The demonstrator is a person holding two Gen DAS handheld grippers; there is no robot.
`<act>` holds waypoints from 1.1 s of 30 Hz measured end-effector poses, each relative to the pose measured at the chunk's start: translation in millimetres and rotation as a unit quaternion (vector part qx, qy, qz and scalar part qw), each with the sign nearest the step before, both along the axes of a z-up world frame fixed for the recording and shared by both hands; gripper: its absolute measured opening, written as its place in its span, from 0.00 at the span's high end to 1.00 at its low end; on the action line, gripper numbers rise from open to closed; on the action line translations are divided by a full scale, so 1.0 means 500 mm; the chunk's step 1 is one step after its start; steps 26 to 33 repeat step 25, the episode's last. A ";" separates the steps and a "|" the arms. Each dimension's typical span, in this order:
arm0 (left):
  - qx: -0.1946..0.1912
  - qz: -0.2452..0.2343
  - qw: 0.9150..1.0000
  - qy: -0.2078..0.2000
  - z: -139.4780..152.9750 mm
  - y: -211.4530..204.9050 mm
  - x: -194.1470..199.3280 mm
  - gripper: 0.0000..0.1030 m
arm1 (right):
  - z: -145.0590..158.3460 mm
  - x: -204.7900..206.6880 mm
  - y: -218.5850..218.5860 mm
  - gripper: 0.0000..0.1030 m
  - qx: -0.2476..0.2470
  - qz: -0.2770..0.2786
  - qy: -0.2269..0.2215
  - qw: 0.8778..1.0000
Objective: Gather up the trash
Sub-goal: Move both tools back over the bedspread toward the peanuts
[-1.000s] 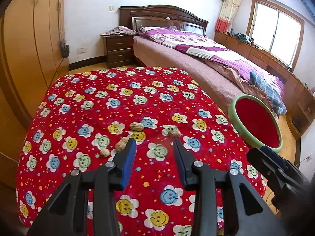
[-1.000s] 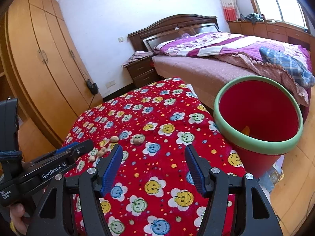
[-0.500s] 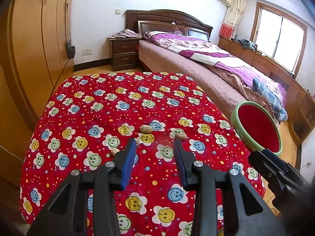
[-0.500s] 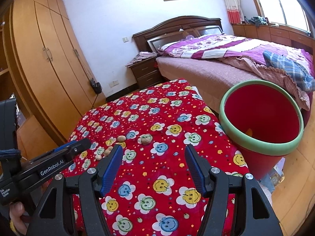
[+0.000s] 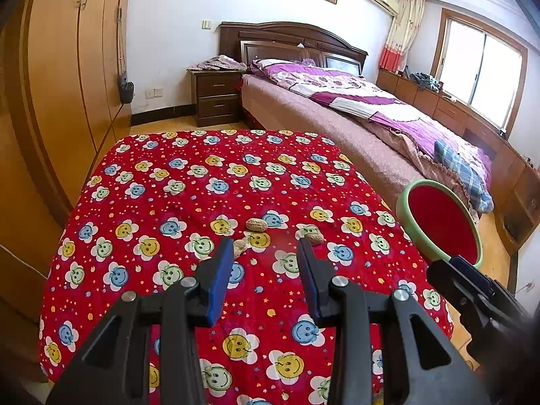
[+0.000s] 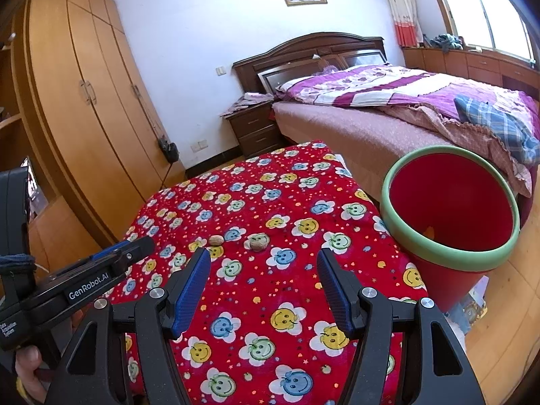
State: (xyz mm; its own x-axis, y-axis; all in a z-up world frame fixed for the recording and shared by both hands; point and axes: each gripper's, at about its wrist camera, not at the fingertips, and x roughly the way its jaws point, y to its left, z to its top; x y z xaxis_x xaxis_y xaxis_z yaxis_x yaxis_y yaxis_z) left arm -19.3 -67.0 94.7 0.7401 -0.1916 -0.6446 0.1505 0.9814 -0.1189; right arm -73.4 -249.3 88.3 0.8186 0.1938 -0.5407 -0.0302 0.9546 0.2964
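Left wrist view: the left tool (image 5: 265, 248) hangs spread and empty over the red smiley-cloth desk (image 5: 162, 175), three peanut shells (image 5: 257, 224) lying just beyond its tips. Right wrist view: the right tool (image 6: 264, 260) is spread, empty; red bin (image 6: 449, 253) stands beside the desk.

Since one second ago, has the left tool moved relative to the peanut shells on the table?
Yes. The left tool pulled back from the peanut shells: they look smaller and the red tablecloth shows more.

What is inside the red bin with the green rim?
The red bin looks nearly empty: one small yellow-orange scrap lies low inside. Its near wall hides the rest of the bottom.
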 end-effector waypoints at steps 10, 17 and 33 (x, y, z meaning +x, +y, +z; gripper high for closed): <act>0.001 0.003 1.000 -0.006 0.009 0.003 -0.006 0.63 | 0.006 -0.002 0.004 0.35 -0.001 0.002 -0.006 1.000; 0.001 0.004 1.000 -0.006 0.010 0.006 -0.007 0.63 | 0.009 -0.004 0.008 0.35 -0.002 0.004 -0.008 1.000; 0.002 0.008 1.000 -0.008 0.017 0.015 -0.008 0.63 | 0.009 -0.003 0.010 0.35 -0.002 0.004 -0.008 1.000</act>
